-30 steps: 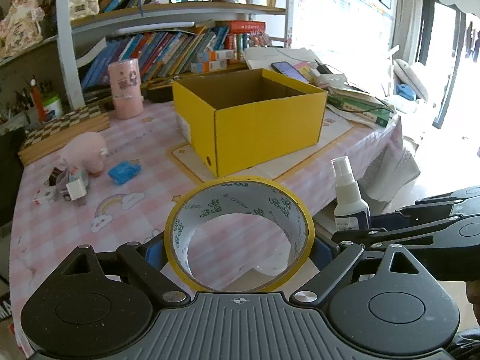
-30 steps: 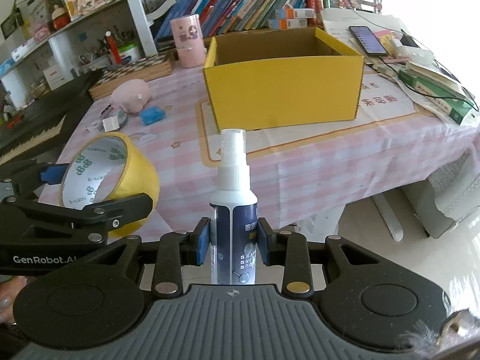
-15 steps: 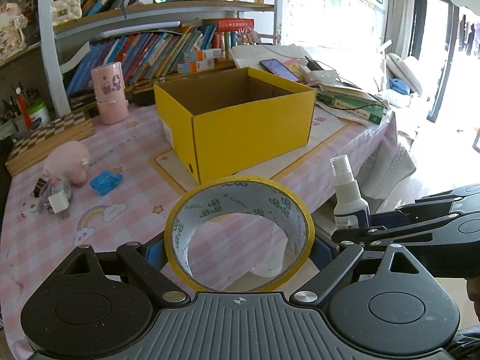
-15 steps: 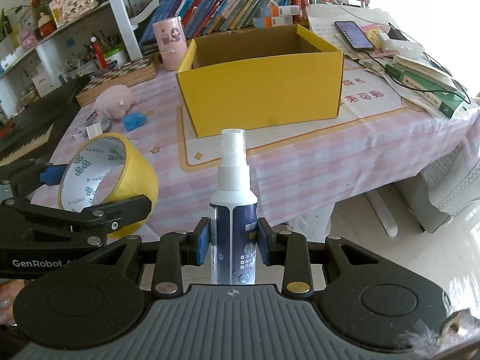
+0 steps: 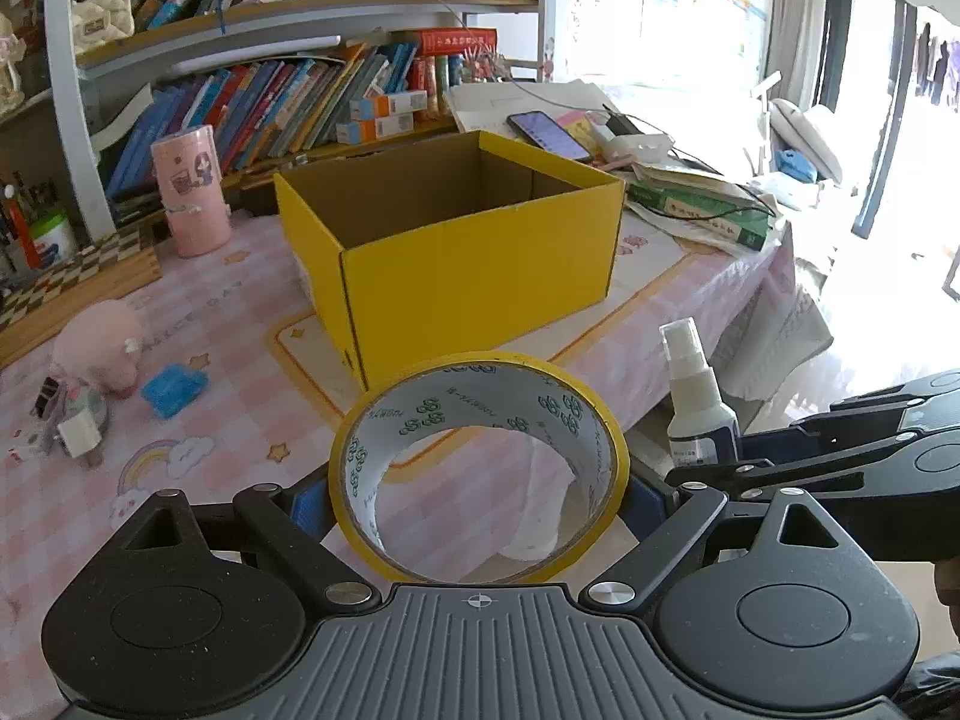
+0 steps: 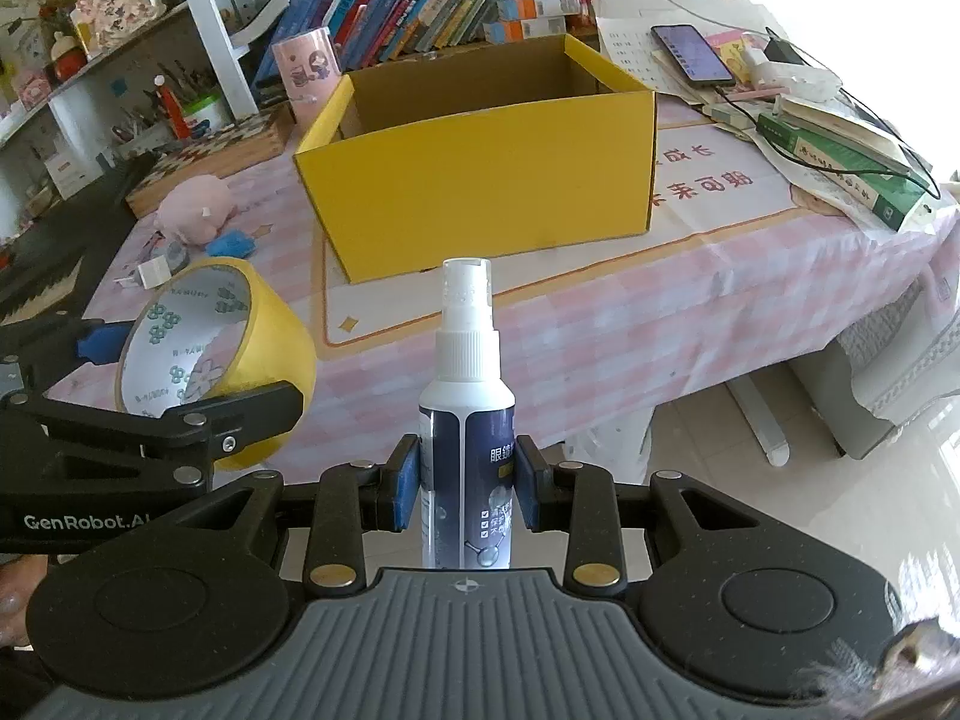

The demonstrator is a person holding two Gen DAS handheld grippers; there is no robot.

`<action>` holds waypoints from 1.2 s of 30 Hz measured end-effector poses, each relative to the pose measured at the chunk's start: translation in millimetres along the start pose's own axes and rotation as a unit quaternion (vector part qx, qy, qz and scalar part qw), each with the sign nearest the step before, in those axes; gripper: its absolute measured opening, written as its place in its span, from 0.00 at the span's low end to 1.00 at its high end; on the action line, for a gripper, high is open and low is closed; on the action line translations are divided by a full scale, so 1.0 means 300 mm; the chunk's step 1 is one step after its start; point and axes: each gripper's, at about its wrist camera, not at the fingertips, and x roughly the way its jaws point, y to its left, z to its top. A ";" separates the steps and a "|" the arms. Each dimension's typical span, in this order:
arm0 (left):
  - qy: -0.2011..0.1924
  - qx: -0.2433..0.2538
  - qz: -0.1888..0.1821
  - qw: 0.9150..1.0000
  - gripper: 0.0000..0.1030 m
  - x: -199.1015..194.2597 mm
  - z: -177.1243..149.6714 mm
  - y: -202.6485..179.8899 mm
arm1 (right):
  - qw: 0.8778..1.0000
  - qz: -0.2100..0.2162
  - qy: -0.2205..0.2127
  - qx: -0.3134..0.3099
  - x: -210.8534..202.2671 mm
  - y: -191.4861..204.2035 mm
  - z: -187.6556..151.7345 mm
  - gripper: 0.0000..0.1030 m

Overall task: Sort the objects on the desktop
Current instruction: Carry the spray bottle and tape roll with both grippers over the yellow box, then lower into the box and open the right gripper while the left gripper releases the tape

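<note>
My left gripper (image 5: 477,492) is shut on a yellow tape roll (image 5: 594,420), held upright in the air in front of the table's near edge; the roll also shows in the right wrist view (image 6: 264,336). My right gripper (image 6: 465,483) is shut on a white and dark blue spray bottle (image 6: 465,420), upright, to the right of the roll; the bottle also shows in the left wrist view (image 5: 696,408). An open yellow cardboard box (image 5: 474,264) stands on the pink checked table, ahead of both grippers; it also shows in the right wrist view (image 6: 480,192).
On the table's left lie a pink plush pig (image 5: 99,348), a blue item (image 5: 174,387) and small white bits (image 5: 75,429). A pink cylinder (image 5: 192,198) and checkerboard (image 5: 72,276) stand behind. Books, papers and a phone (image 6: 693,54) fill the right end.
Both grippers have moved a little closer to the box with their loads still held; the box looks larger and more centred now.
</note>
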 end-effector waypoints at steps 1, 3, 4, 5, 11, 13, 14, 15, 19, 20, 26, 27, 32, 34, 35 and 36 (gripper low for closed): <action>-0.001 0.000 0.000 1.000 0.90 0.010 0.008 -0.003 | 1.000 0.000 0.001 0.000 0.005 -0.009 0.007 0.29; -0.004 0.001 0.000 1.000 0.90 0.026 0.025 -0.011 | 1.000 0.000 0.001 0.000 0.016 -0.031 0.027 0.29; -0.008 0.001 0.001 1.000 0.90 0.033 0.035 -0.014 | 1.000 0.001 -0.001 0.000 0.021 -0.042 0.036 0.29; -0.012 0.002 0.002 1.000 0.90 0.039 0.045 -0.017 | 1.000 0.002 -0.003 0.000 0.025 -0.055 0.049 0.29; -0.036 0.006 0.019 0.999 0.90 0.082 0.127 -0.036 | 1.000 0.010 -0.024 -0.008 0.049 -0.123 0.146 0.29; -0.044 0.007 0.026 0.999 0.90 0.092 0.163 -0.042 | 0.999 0.016 -0.030 -0.011 0.058 -0.145 0.185 0.29; -0.048 0.007 0.029 0.998 0.90 0.095 0.180 -0.045 | 0.999 0.019 -0.034 -0.012 0.061 -0.157 0.205 0.29; -0.054 0.007 0.033 0.998 0.90 0.097 0.197 -0.048 | 0.999 0.023 -0.039 -0.013 0.064 -0.168 0.228 0.29; -0.076 0.003 0.049 0.996 0.90 0.109 0.267 -0.059 | 0.997 0.035 -0.065 -0.028 0.061 -0.206 0.321 0.29; -0.081 0.001 0.054 0.995 0.90 0.114 0.285 -0.062 | 0.996 0.039 -0.073 -0.034 0.058 -0.215 0.347 0.29; -0.106 -0.006 0.075 0.991 0.90 0.150 0.386 -0.068 | 0.990 0.066 -0.116 -0.047 0.056 -0.276 0.495 0.29; -0.109 -0.007 0.079 0.991 0.90 0.160 0.401 -0.069 | 0.989 0.069 -0.122 -0.049 0.061 -0.286 0.519 0.29; -0.116 -0.011 0.104 0.988 0.90 0.218 0.467 -0.069 | 0.985 0.080 -0.136 -0.067 0.108 -0.329 0.622 0.29; -0.111 -0.009 0.113 0.987 0.90 0.251 0.488 -0.066 | 0.984 0.082 -0.139 -0.077 0.134 -0.341 0.652 0.29; -0.106 -0.009 0.118 0.987 0.90 0.271 0.498 -0.064 | 0.983 0.082 -0.139 -0.083 0.148 -0.346 0.669 0.29; -0.101 -0.009 0.122 0.987 0.90 0.291 0.506 -0.060 | 0.983 0.083 -0.139 -0.089 0.167 -0.350 0.688 0.29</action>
